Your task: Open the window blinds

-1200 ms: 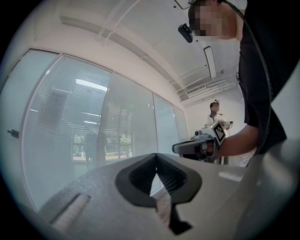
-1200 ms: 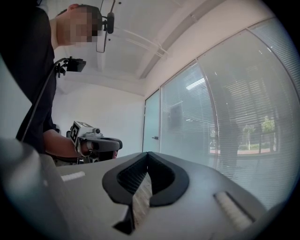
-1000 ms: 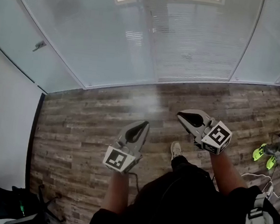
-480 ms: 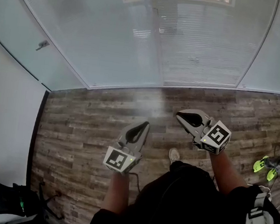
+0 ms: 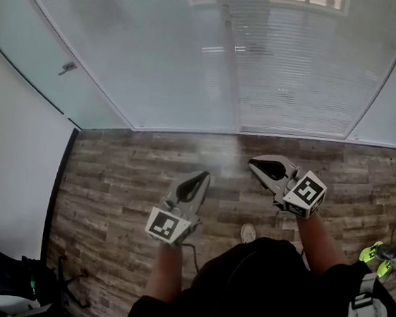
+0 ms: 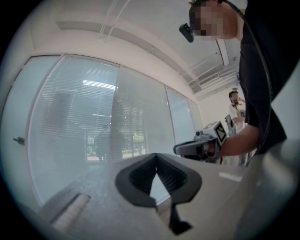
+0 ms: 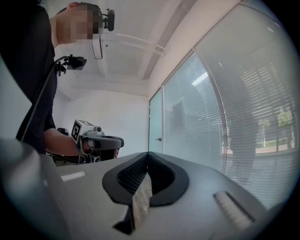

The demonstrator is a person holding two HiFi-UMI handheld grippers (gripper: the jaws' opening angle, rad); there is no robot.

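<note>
The window blinds (image 5: 294, 66) hang shut behind a glass wall ahead, their slats horizontal. They also show in the left gripper view as blinds (image 6: 79, 117) and in the right gripper view as blinds (image 7: 243, 108). My left gripper (image 5: 203, 176) is held level over the wooden floor, shut and empty, well short of the glass. My right gripper (image 5: 254, 162) is level beside it, also shut with nothing in it. In its own view the left gripper (image 6: 156, 155) has its tips together, as does the right gripper (image 7: 148, 153).
A glass door with a handle (image 5: 67, 68) stands left of the blinds, next to a white wall. A black chair (image 5: 14, 275) sits at the lower left. Another person's green shoes (image 5: 374, 252) are at the right edge. Wooden floor (image 5: 125, 174) lies between me and the glass.
The glass wall's base has come nearer and the green shoes have slid toward the right edge as the person walks. Both grippers travel along, still shut and side by side.
</note>
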